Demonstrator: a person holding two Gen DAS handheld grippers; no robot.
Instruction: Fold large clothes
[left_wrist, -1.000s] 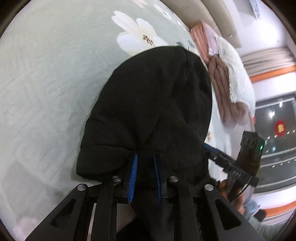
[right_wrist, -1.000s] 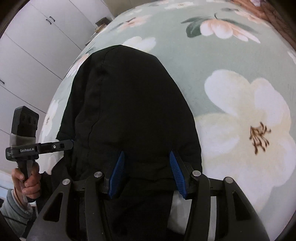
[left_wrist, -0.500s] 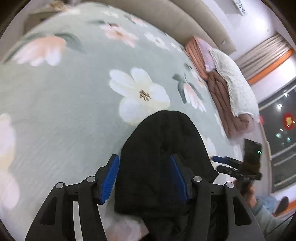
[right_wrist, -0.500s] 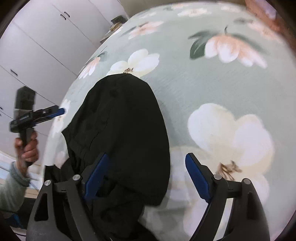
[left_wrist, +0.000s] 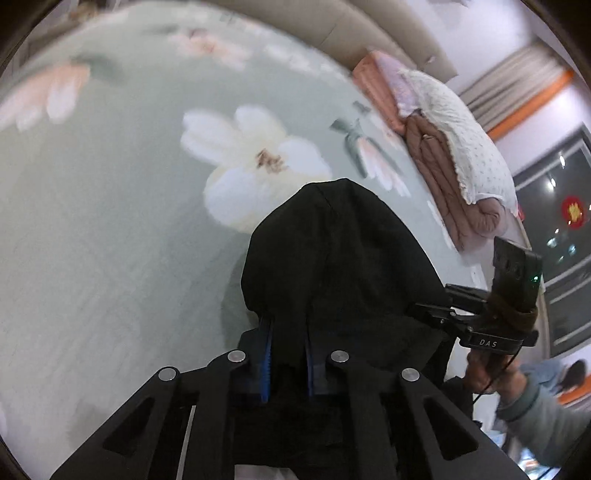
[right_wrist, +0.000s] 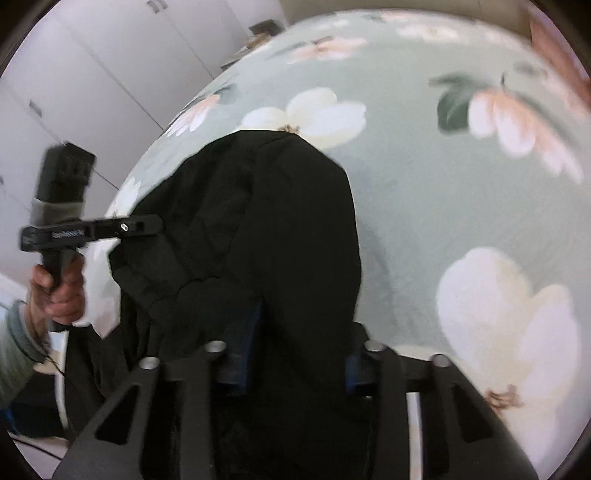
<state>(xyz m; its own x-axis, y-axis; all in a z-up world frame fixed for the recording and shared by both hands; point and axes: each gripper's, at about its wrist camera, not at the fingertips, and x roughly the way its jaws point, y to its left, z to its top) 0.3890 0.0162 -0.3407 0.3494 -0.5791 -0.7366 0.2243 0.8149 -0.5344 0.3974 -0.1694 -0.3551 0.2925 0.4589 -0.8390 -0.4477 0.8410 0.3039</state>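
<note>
On the floral bed (left_wrist: 110, 221) lies a black garment (left_wrist: 340, 258), near edge bunched up toward both grippers. Left gripper (left_wrist: 288, 354) has its fingers clamped tight on a fold of it. Right gripper (right_wrist: 299, 354) is closing its fingers, cloth bunched between them, pads pressing in. Pink and white blankets (left_wrist: 443, 140) sit piled at the bed's far side.

Each view looks forward and steeply down along its own hand-held gripper, close above a black garment (left_wrist: 343, 258) on a flowered bed (left_wrist: 110, 229). The left wrist view faces toward folded blankets (left_wrist: 443, 147) and a dark window; the right wrist view faces white cupboards (right_wrist: 92, 74). Both share the garment, the bedspread, and each shows the other hand-held gripper at its edge
</note>
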